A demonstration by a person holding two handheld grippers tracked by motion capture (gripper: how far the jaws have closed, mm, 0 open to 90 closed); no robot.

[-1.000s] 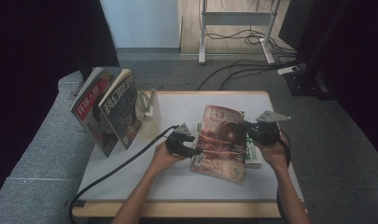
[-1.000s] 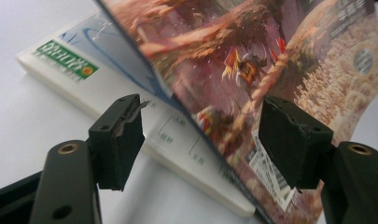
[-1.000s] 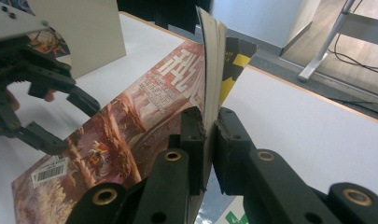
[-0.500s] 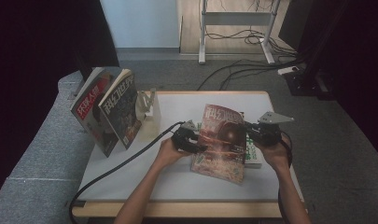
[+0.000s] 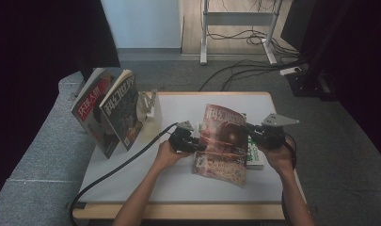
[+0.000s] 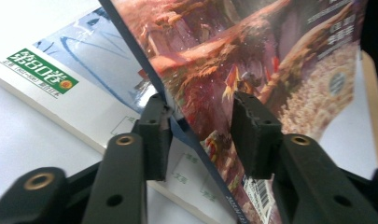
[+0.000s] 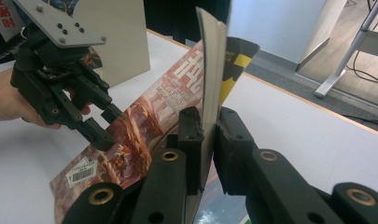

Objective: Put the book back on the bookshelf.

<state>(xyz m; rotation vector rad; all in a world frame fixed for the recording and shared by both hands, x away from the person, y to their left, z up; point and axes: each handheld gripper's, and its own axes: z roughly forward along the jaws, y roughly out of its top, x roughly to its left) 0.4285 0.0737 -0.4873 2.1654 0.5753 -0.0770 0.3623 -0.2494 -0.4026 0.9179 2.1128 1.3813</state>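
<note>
The white desk (image 5: 131, 174) carries all items. At its left end, two magazines (image 5: 110, 115) lean upright against a pale bookend (image 5: 150, 109). Near the centre, a white book with a green label (image 6: 42, 74) lies flat. Above it I hold the red-covered magazine (image 5: 223, 141), tilted, its lower corner near the desk. My right gripper (image 7: 207, 135) has its fingers pressed together on the magazine's right edge, pinching the page block. My left gripper (image 6: 200, 135) straddles the opposite edge: its fingers have just been closing, the left finger (image 6: 155, 135) touches the spine edge, the right finger (image 6: 252, 135) stands just clear of the cover.
</note>
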